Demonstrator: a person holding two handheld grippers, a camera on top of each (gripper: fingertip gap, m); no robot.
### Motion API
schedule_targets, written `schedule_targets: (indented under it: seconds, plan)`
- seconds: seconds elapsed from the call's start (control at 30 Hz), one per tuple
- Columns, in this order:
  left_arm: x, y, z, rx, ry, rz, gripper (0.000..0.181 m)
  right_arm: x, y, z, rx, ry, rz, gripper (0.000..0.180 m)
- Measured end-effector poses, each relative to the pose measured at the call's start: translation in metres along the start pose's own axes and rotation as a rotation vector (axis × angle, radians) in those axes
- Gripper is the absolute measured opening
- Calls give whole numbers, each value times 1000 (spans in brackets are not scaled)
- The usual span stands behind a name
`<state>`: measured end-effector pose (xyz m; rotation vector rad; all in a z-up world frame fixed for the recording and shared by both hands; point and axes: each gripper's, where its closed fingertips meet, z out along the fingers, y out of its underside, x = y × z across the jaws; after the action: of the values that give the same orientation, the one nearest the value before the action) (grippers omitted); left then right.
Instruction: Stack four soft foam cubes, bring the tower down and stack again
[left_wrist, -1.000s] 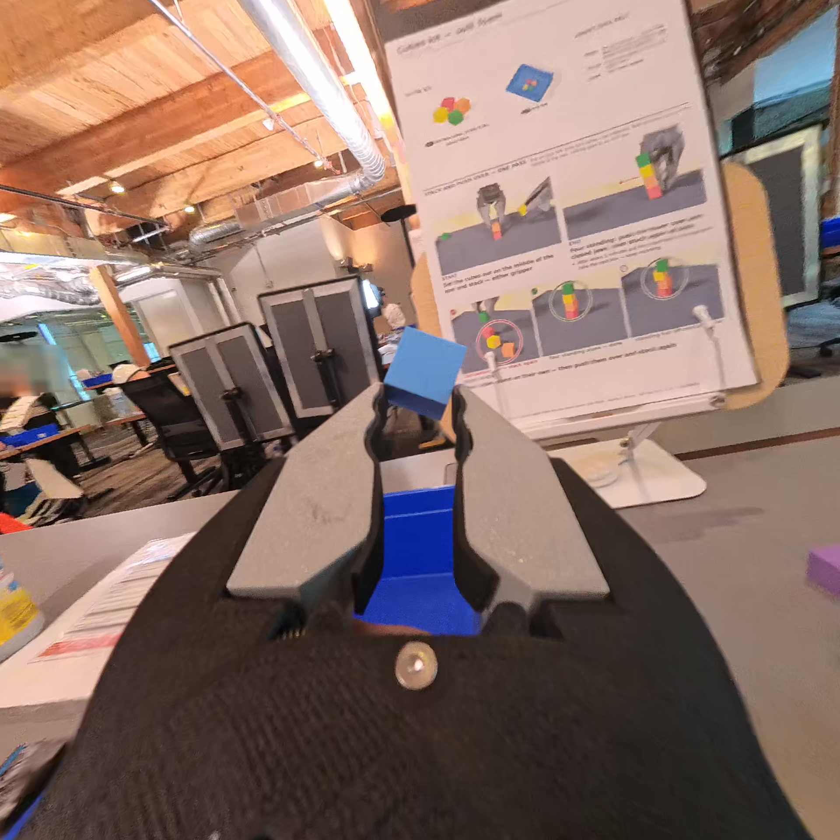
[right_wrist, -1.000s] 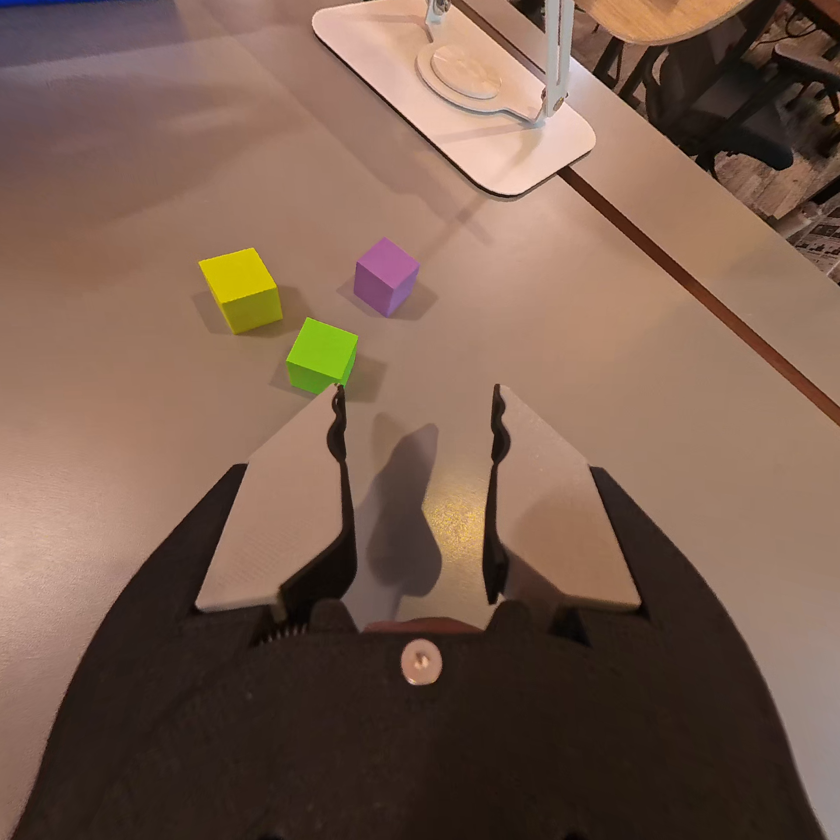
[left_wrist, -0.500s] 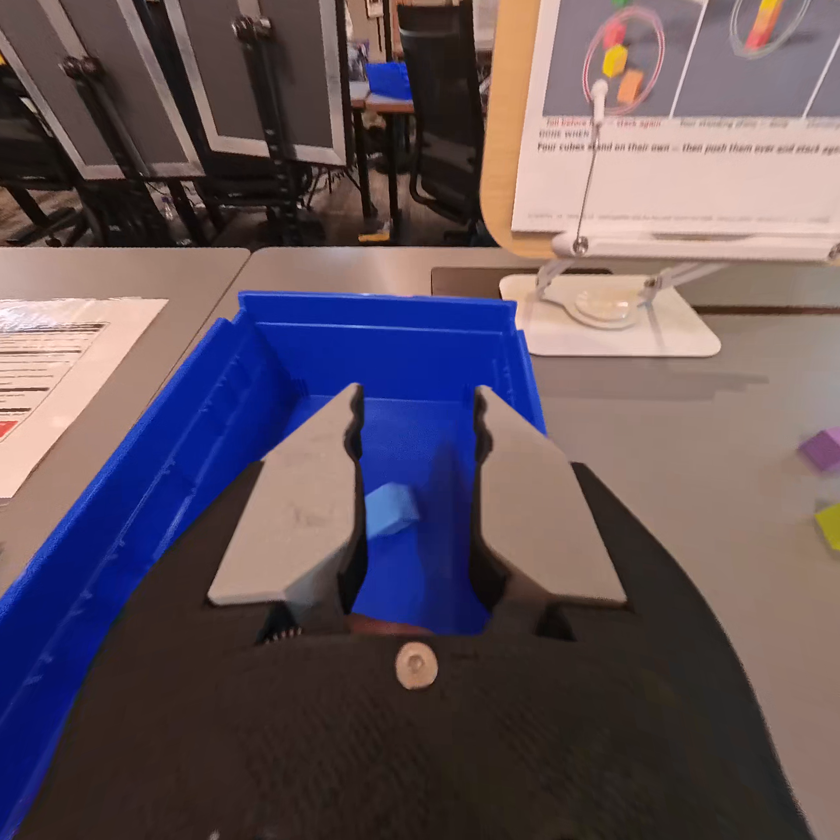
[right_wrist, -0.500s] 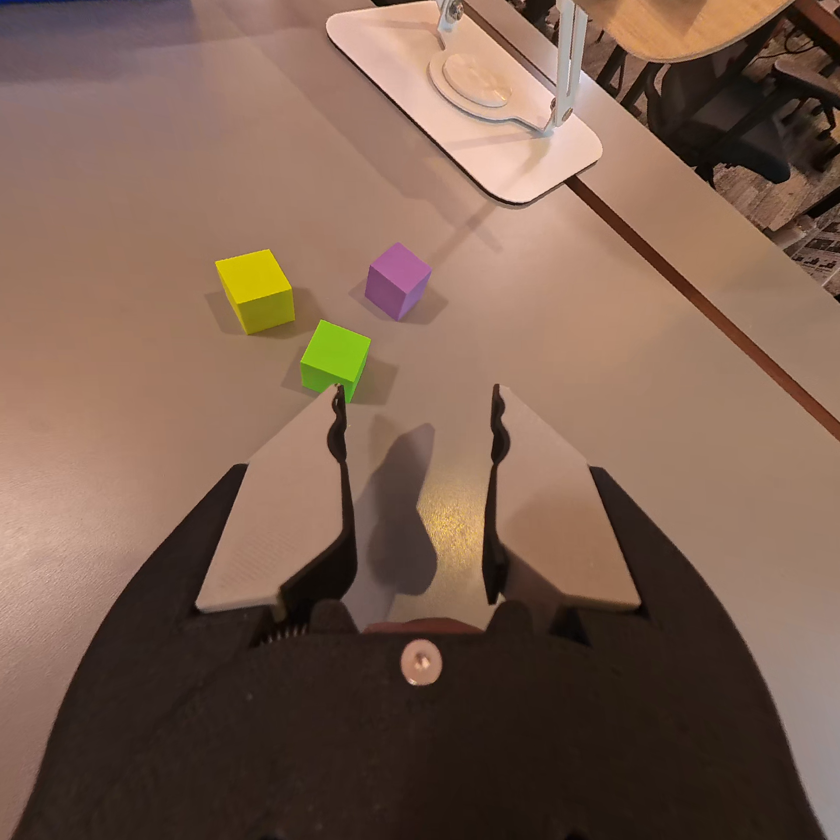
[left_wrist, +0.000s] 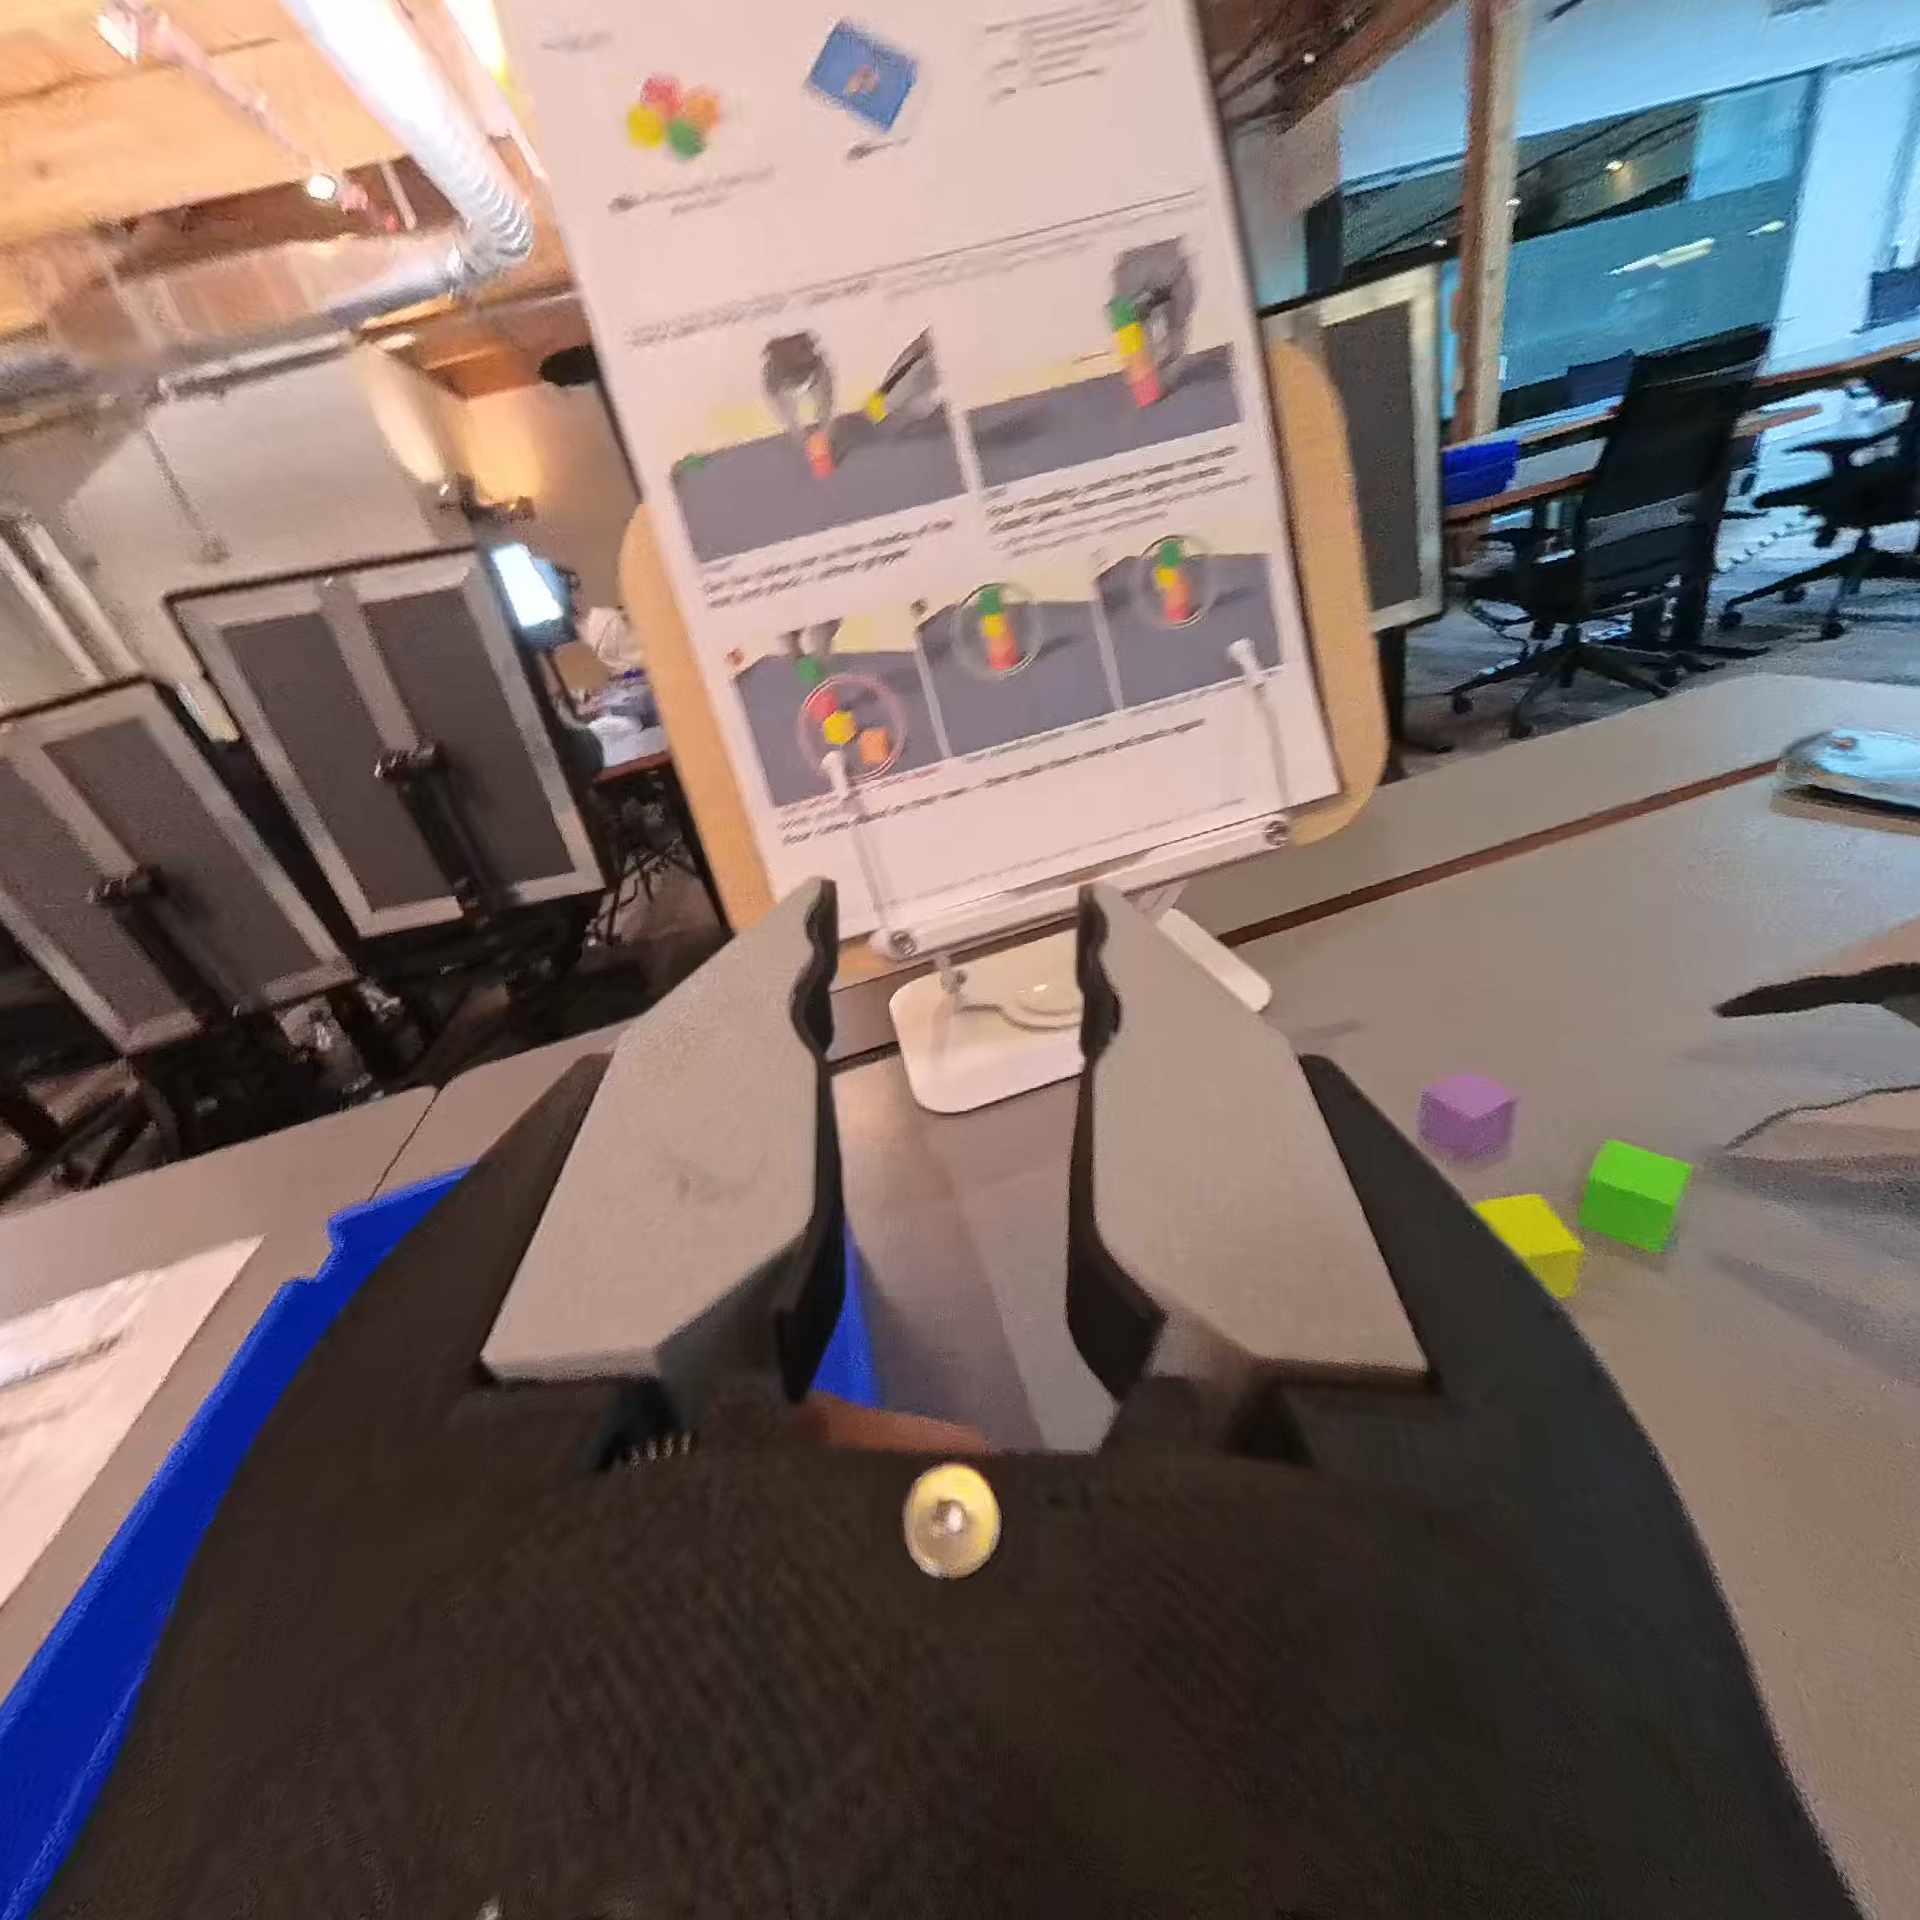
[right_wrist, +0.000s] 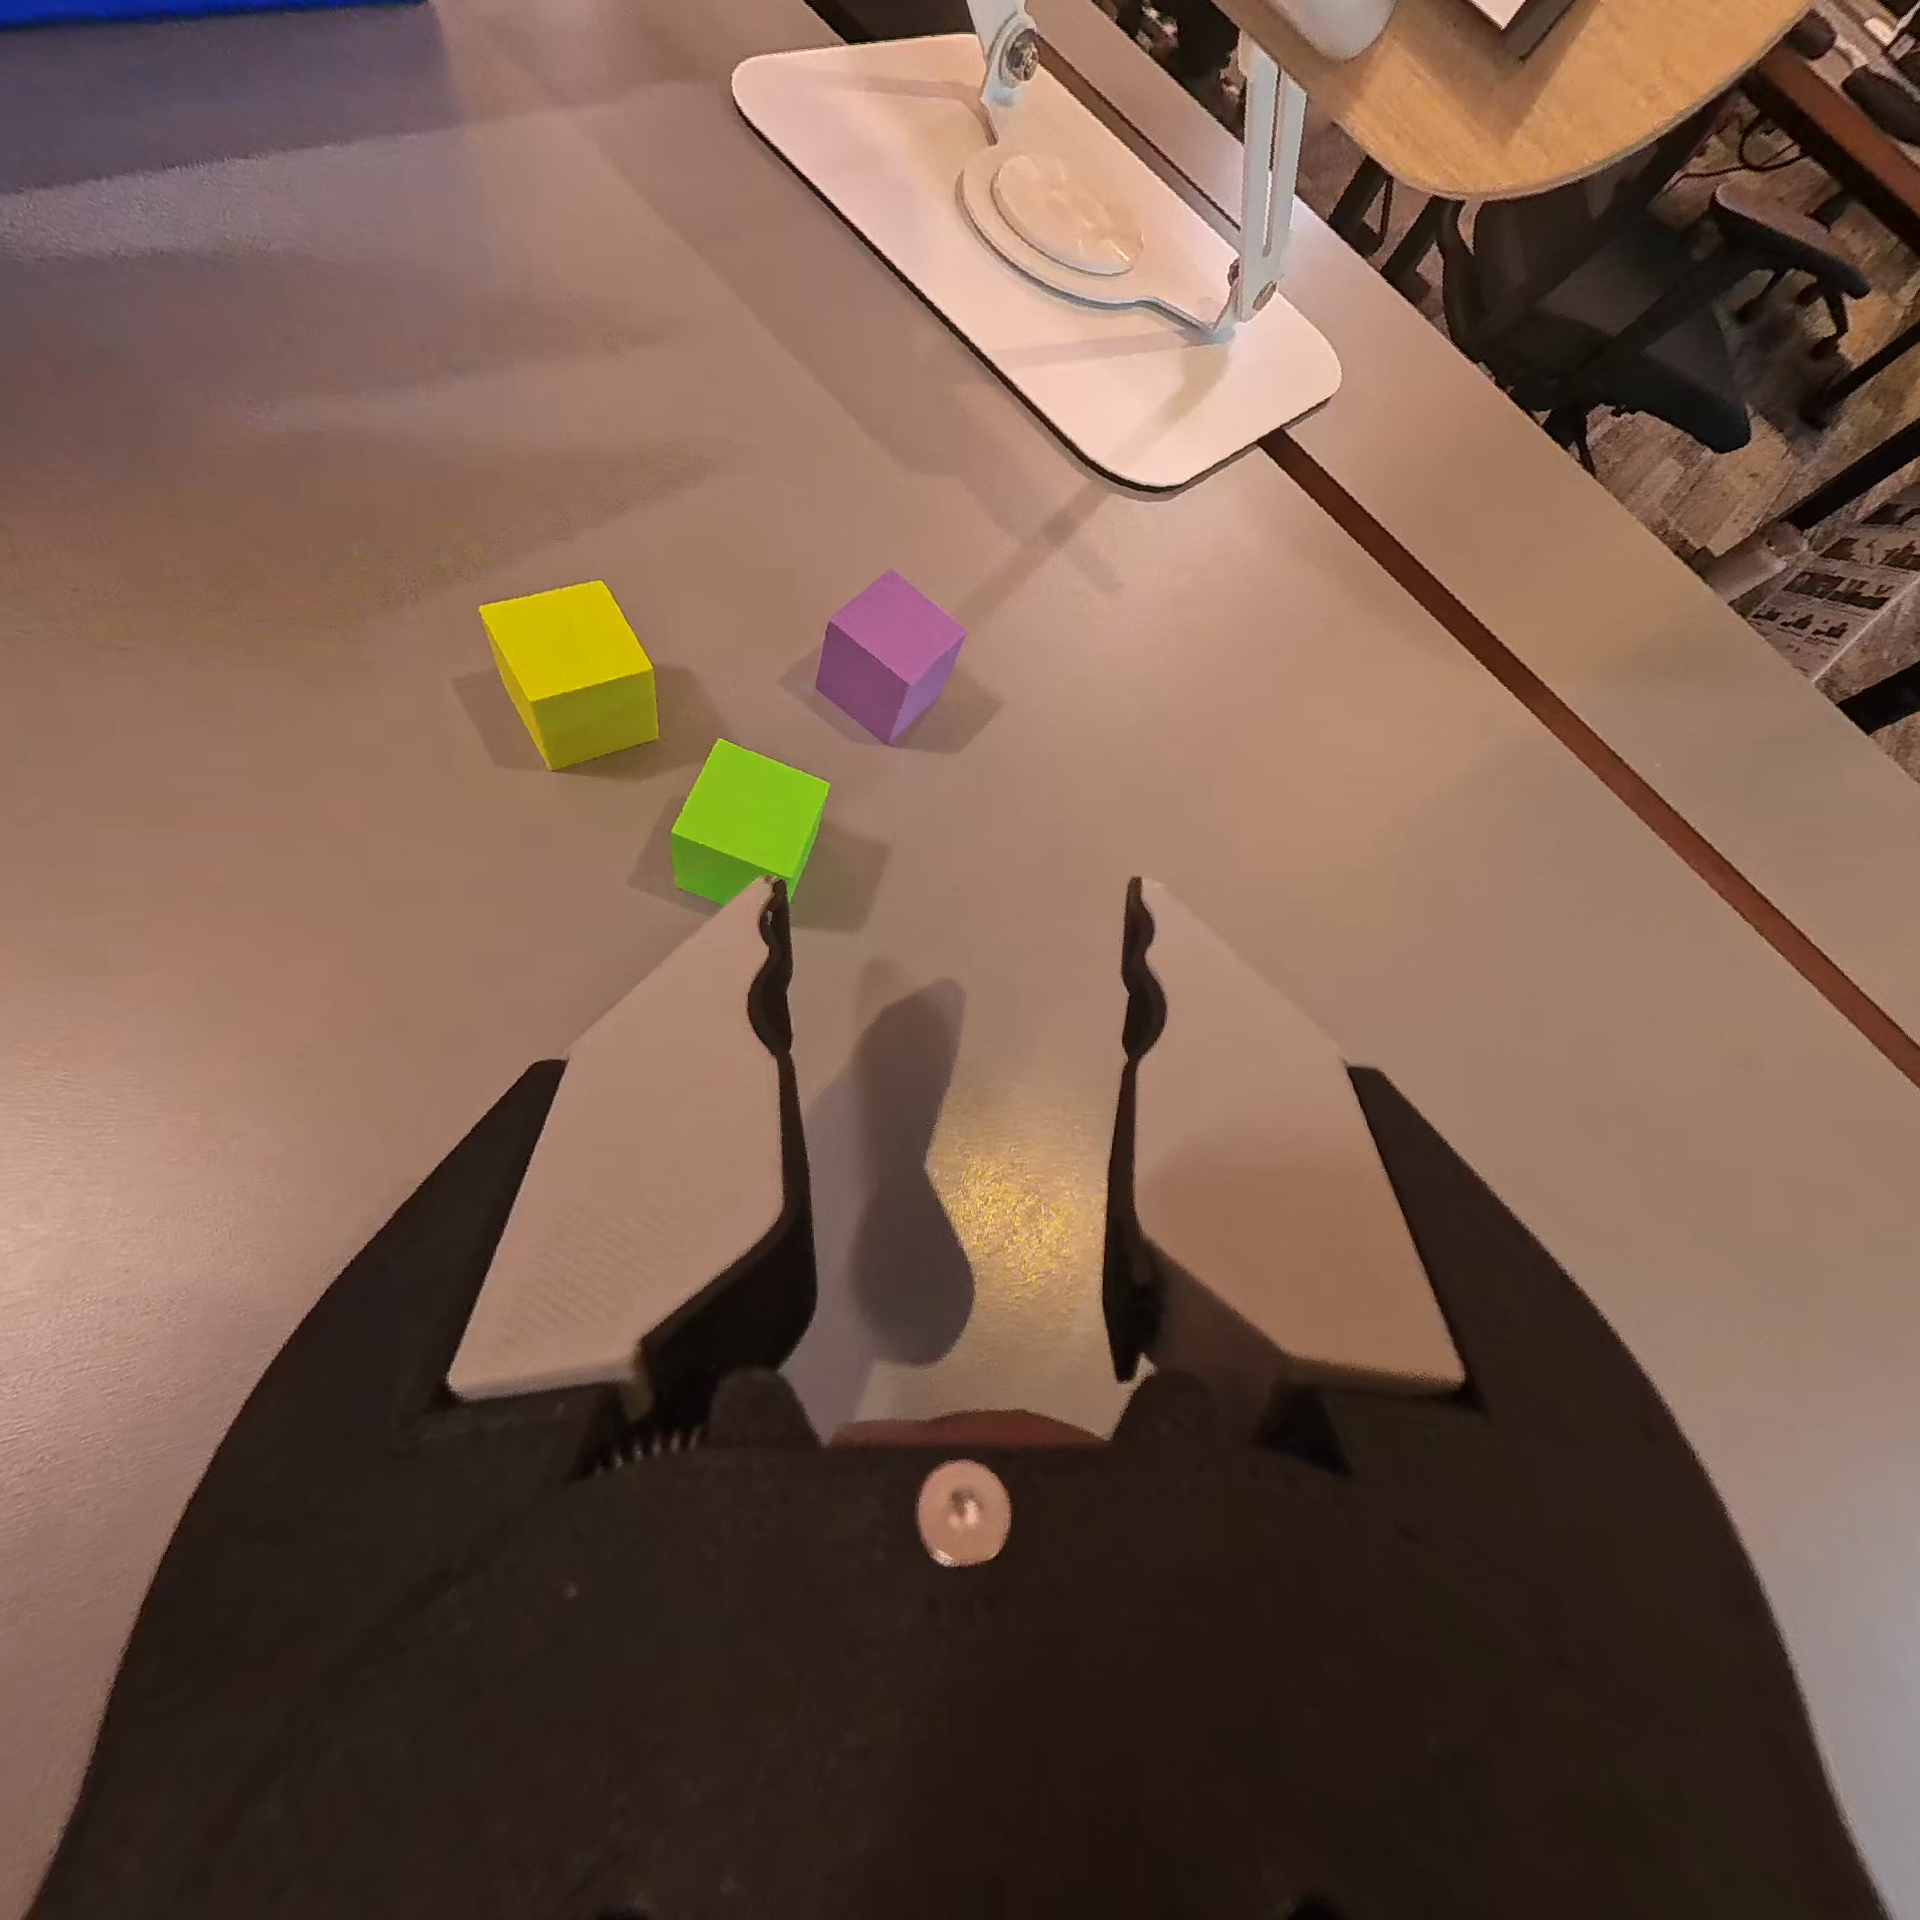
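Both tongs are empty with their jaws apart. The right gripper (right_wrist: 951, 894) hangs low over the grey table (right_wrist: 1299, 831), pointing at three loose foam cubes that sit near one another without touching. The green cube (right_wrist: 750, 816) is nearest, at about 11 o'clock from the fingertips and just beyond the left finger. The yellow cube (right_wrist: 569, 665) lies farther out at 10 o'clock and the purple cube (right_wrist: 888, 652) at 12 o'clock.

The left gripper (left_wrist: 951, 935) is raised and aimed at an instruction sheet on a stand (left_wrist: 935, 436), with a blue bin (left_wrist: 125, 1558) beneath it at 7 o'clock. A fourth cube is not visible.

Nothing is stacked, so this looks like the very start of a build. The next move probably calls for the right gripper to swing slightly left, straddle the green cube squarely and close gently, since soft foam deforms.
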<state>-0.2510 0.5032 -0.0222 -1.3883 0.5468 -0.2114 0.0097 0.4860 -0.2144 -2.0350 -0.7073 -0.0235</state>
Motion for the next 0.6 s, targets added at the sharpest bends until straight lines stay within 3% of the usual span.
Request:
schedule_targets:
  seconds: [0.2, 0.37, 0.5, 0.6]
  plan:
    - [94, 8, 10, -84, 323, -72, 50, 2, 3, 2, -6, -4, 13, 62]
    - [175, 78, 16, -353, 593, -31, 68, 0, 4, 3, -14, -6, 7, 62]
    - [196, 119, 19, -510, 707, -100, 77, 3, 2, 0, -2, 2, 15, 62]
    - [191, 129, 25, -527, 711, -158, 76, 8, 2, -2, 9, 10, 33, 62]
